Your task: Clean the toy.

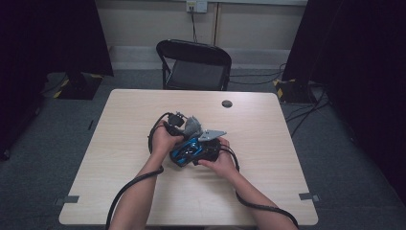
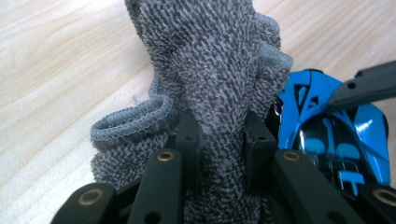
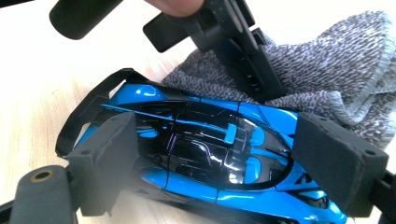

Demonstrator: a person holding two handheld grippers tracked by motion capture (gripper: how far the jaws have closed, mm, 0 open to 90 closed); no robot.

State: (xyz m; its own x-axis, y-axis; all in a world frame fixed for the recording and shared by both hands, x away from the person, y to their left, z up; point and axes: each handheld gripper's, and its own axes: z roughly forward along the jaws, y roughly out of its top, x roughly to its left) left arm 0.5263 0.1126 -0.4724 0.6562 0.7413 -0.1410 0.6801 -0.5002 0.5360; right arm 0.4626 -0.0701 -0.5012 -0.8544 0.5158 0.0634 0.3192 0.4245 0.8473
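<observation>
Pale wood table [image 1: 268,182] mid-room: my right gripper [image 3: 229,163] clamps blue toy car [image 3: 219,154] at center, left gripper [image 2: 219,135] pinches grey cloth [image 2: 210,60] beside it; wiping too hard could twist car loose from pads.

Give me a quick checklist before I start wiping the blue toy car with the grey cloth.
1. Left gripper shut on the grey cloth: ok.
2. Right gripper clamps the blue toy car front and back: ok.
3. Cloth touching the car: ok, its edge meets the car's side.
4. Car resting on the table: cannot tell.
5. Left gripper's fingers clear of the car's bodywork: cannot tell, very close.
</observation>
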